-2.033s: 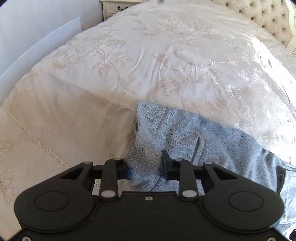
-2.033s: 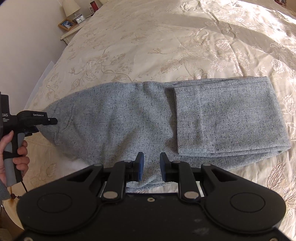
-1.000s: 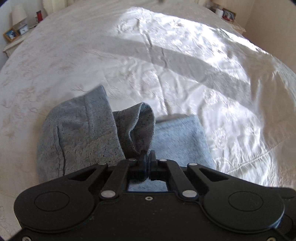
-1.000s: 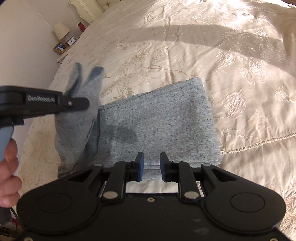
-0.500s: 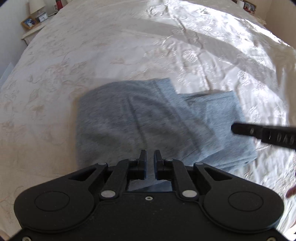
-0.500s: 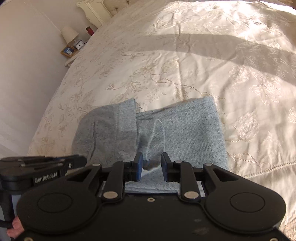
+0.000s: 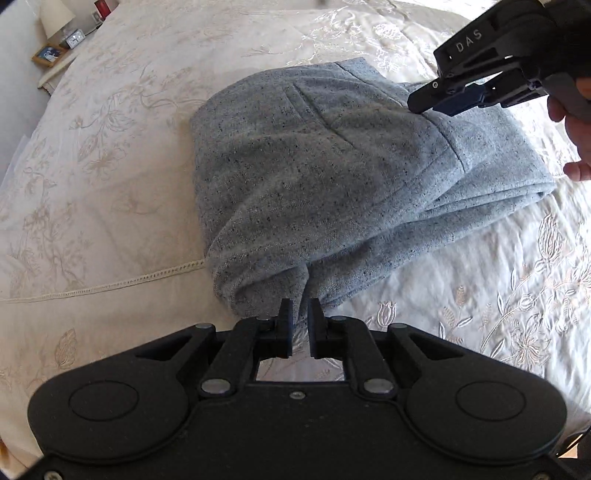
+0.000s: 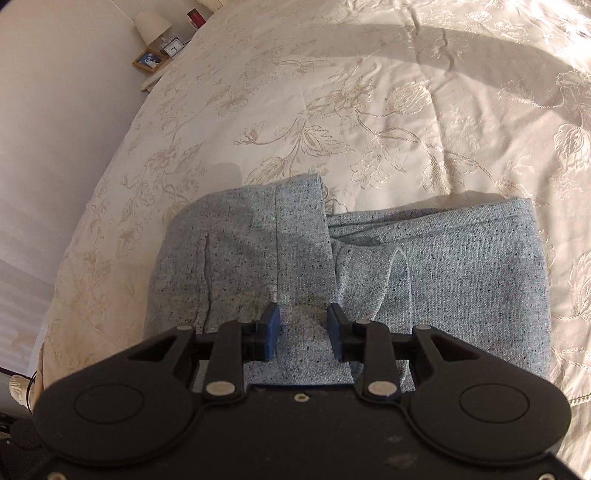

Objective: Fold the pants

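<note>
The pants lie folded into a thick grey bundle near the front edge of the bed, approx mid-way along it, with the top layer sitting askew over the lower ones. My left gripper sits just at the near folded end, jaws nearly together w/ a thin gap, nothing in them. My right gripper hangs over the top layer, jaws moderately apart, empty.

Fabric looks soft, floppy, light, woven w/ some tooth, so prob not slippery; layers will slide on each other. I'd pinch at a hem or folded edge, through all layers, not mid-panel.

The embroidered cream bedspread is smooth, soft, a bit creased. A nightstand w/ lamp, clock and photo frame stands by the far left corner.
</note>
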`<state>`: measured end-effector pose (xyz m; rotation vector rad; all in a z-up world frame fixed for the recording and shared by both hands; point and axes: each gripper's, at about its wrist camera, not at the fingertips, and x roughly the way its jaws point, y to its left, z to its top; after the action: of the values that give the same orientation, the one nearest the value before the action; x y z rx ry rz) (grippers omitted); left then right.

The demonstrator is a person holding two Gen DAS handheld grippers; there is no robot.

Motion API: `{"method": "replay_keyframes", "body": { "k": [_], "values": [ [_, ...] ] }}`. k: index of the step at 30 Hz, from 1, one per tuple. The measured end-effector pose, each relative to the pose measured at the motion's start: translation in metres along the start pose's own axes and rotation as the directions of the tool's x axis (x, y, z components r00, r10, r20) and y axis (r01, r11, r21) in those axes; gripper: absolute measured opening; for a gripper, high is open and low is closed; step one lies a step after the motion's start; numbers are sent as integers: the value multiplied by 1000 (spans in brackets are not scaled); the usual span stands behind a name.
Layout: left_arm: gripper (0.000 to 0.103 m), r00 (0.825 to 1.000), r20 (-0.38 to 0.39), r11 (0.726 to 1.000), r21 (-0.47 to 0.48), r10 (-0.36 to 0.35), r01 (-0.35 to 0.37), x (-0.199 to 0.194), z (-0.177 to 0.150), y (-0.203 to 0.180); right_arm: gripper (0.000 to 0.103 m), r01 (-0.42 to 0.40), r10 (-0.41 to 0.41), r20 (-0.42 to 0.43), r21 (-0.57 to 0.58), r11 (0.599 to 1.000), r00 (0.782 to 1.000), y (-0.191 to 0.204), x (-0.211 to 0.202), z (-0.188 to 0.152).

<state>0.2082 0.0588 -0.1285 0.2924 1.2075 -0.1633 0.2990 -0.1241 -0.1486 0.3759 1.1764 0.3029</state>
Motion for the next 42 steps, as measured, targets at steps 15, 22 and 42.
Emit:
{"method": "replay_keyframes", "body": {
  "k": [15, 22, 42],
  "values": [
    [19, 995, -74, 998, 24, 62, -60, 31, -4, -5, 4, -51, 62, 113, -92, 994, 992, 18, -49, -2],
    [7, 990, -37, 988, 76, 138, -135, 29, -17, -3, 1, 23, -26, 102, 31, 999, 994, -22, -73, -39],
    [6, 982, -83, 983, 86, 168, -160, 32, -23, 5, 41, 8, -18, 73, 131, 991, 997, -35, -16, -5]
  ]
}}
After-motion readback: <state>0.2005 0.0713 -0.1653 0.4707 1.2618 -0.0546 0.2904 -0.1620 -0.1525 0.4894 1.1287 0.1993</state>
